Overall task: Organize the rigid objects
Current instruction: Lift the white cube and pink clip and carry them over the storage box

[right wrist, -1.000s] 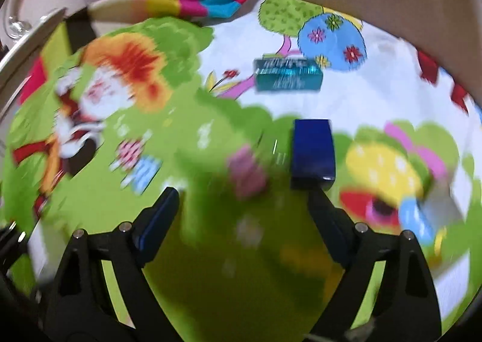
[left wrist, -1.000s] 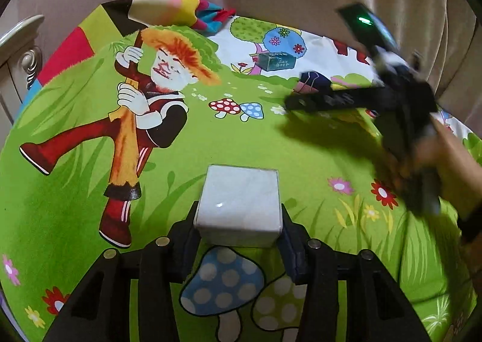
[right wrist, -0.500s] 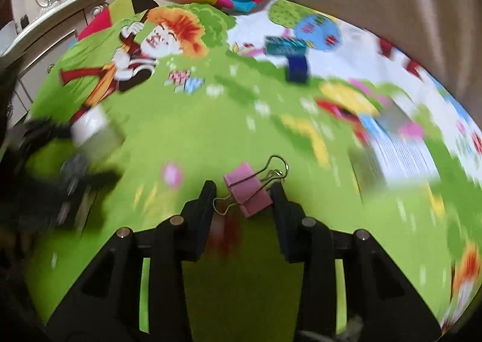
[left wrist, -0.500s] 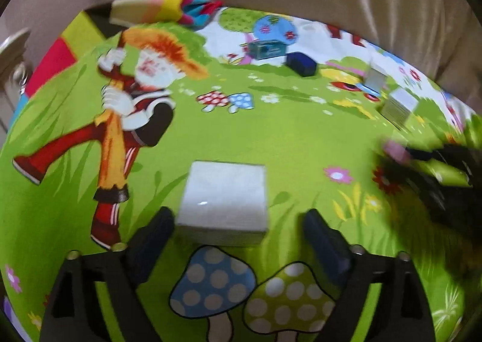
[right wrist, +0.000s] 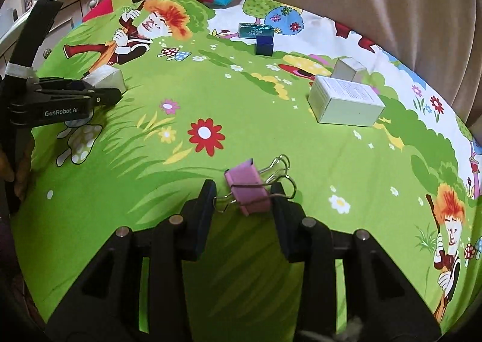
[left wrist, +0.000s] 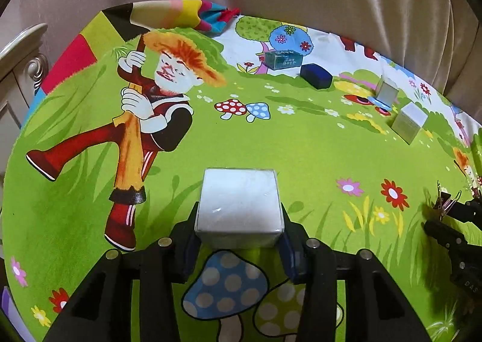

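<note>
One white box (left wrist: 239,206) is being closed on by the left tongs (left wrist: 239,239). One pink binder clip (right wrist: 248,186) is gripped by the right tongs (right wrist: 242,202). Four boxes (two white, one teal, one blue) are left on the tabletop (right wrist: 271,137).

We read "GenRobot.AI" in white letters on the black side of the left gripper (right wrist: 104,92), near the left edge of the cartoon cloth (right wrist: 271,137). Print on the white box (right wrist: 346,98) and teal box (right wrist: 256,30) is too small to read.
</note>
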### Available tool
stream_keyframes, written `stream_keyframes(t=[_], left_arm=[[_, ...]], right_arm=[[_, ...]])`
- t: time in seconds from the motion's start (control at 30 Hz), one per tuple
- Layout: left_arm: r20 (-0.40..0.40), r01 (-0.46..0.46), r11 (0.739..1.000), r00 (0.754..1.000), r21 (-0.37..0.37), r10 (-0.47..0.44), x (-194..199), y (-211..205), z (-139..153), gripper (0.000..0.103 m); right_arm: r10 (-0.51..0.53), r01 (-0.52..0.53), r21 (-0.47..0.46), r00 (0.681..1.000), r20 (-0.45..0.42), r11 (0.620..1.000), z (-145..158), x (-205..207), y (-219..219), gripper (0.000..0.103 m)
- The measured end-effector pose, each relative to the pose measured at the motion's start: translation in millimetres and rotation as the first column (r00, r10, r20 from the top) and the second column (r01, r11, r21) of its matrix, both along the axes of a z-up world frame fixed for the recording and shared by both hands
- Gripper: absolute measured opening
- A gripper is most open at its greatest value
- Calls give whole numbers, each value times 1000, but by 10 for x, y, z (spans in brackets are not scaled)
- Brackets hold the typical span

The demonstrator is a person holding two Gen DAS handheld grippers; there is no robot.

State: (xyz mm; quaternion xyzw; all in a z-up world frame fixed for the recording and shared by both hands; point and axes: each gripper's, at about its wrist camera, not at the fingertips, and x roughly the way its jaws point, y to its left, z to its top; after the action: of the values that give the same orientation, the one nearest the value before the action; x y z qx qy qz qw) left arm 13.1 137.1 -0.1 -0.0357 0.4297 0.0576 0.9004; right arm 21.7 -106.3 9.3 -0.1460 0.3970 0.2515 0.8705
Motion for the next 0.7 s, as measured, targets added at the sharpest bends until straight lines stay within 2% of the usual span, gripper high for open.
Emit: stream_keyframes(t=[0.27, 0.33, 0.4, 0.5, 0.7], left_arm=[[-11, 7, 1000, 1000, 3, -7, -29, -87, 10, 45], [-22, 18, 999, 1000, -35, -19, -93, -201, 48, 45], [8, 30, 997, 1000, -68, -30, -230, -399, 154, 45], [80, 56, 997, 995, -53, -52, -447, -712, 360, 45], [216, 126, 992, 969, -13, -120, -878, -1153, 766, 45]], right_arm=[[-34, 34, 4, 999, 9, 999, 15, -14, -40, 41], [-60, 58, 48, 996, 60, 997, 112, -86, -115, 41], [-105, 92, 102, 986, 127, 991, 222, -208, -207, 41], [-209, 174, 200, 963, 168, 964, 336, -429, -436, 41], [-326, 254, 268, 904, 276, 930, 609, -998, -779, 41]])
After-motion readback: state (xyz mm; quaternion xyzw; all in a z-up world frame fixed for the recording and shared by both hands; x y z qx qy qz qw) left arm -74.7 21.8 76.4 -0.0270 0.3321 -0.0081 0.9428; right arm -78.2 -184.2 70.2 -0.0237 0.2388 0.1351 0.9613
